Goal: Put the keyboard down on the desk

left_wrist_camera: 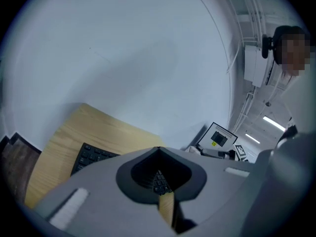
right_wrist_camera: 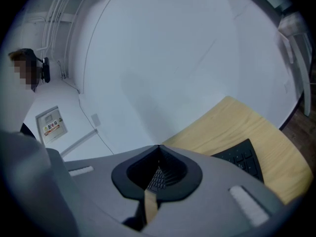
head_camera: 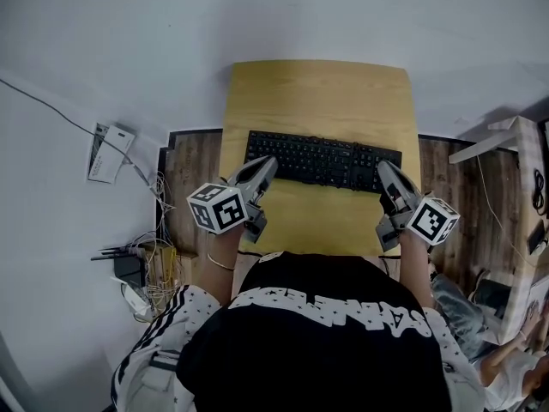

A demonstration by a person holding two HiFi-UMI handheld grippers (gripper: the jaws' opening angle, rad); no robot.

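Head view: my left gripper (head_camera: 267,164) at nine o'clock, right gripper (head_camera: 384,169) at three, flank the keyboard (head_camera: 322,159) on the table (head_camera: 317,93), jaws together.

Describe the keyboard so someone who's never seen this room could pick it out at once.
Start at the pale wooden desk against the white wall. Across its near half lies the keyboard, with the left gripper at one end and the right gripper at the other. It is long, flat and black, the only dark thing on the wood.
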